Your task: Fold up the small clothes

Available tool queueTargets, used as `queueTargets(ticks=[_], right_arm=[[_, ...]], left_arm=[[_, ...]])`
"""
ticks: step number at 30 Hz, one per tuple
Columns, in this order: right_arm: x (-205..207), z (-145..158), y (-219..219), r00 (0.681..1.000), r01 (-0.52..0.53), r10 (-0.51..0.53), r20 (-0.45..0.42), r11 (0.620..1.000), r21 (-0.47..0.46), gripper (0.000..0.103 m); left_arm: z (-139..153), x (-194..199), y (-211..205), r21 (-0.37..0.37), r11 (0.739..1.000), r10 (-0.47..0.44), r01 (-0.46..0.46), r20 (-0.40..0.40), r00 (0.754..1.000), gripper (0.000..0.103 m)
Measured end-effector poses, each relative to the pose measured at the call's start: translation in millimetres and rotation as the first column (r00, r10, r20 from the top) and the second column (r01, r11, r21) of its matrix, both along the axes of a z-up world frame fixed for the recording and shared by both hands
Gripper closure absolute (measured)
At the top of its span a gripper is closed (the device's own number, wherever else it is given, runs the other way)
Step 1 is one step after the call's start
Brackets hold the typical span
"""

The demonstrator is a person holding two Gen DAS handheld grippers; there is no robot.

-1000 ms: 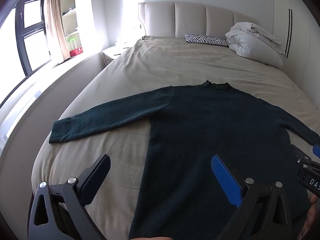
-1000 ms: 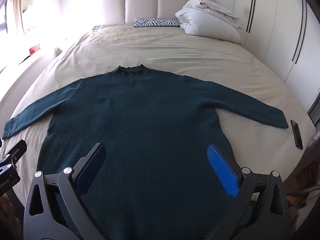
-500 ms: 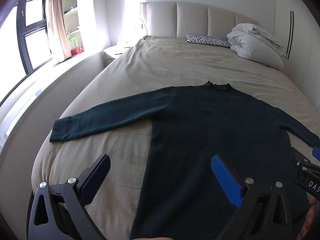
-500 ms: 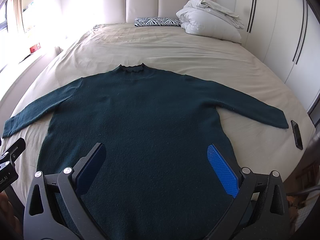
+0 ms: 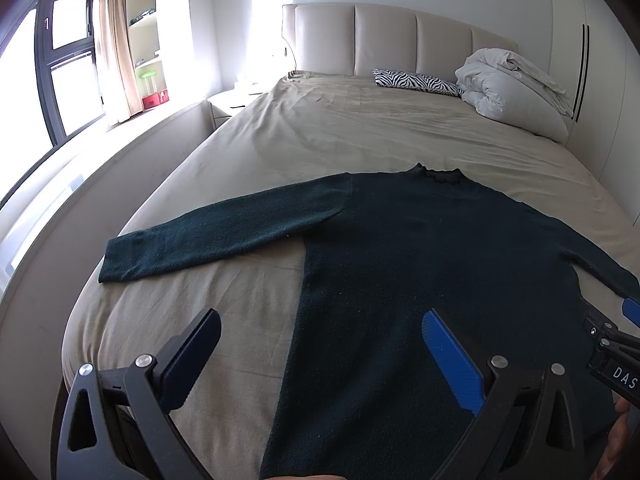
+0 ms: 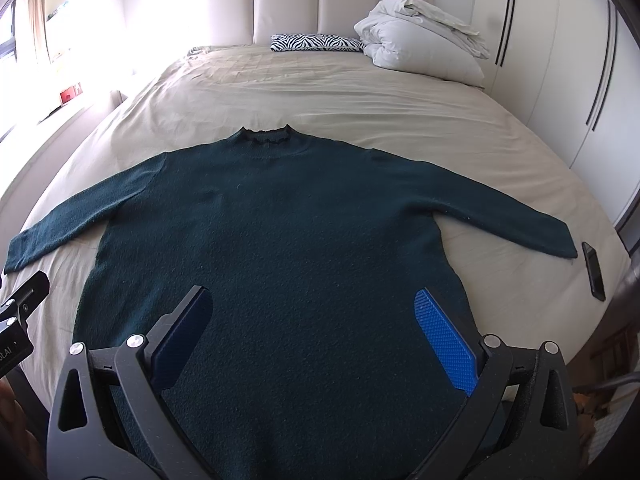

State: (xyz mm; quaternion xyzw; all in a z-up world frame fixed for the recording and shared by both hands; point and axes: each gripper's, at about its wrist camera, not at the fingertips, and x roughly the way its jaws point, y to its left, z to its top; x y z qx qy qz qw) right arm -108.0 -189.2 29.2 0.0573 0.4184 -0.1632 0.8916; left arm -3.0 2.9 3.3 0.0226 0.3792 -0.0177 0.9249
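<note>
Now | left fingers (image 5: 452, 362) wide apart | right fingers (image 6: 444, 338) wide apart | both above sweater (image 6: 280, 240)

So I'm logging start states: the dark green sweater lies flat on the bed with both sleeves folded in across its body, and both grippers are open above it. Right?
Not quite. The sweater lies flat on the bed, but both sleeves are spread straight out, as the right wrist view shows. The left gripper and right gripper are open above it.

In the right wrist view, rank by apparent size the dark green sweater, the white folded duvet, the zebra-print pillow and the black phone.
1. Dark green sweater
2. White folded duvet
3. Zebra-print pillow
4. Black phone
The duvet and pillow lie farther from the camera, so their true sizes are unsure.
</note>
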Motion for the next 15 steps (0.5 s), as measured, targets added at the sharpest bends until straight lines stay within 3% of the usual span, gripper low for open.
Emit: queueTargets(ticks=[15], right_arm=[[-1.2,-4.4,6.0,1.0,-0.005,0.005,-0.004,1.0,0.0,0.0]], left_arm=[[0.5,-0.1,0.0,-0.004,1.0,0.002,-0.002,0.0,1.0,0.0]])
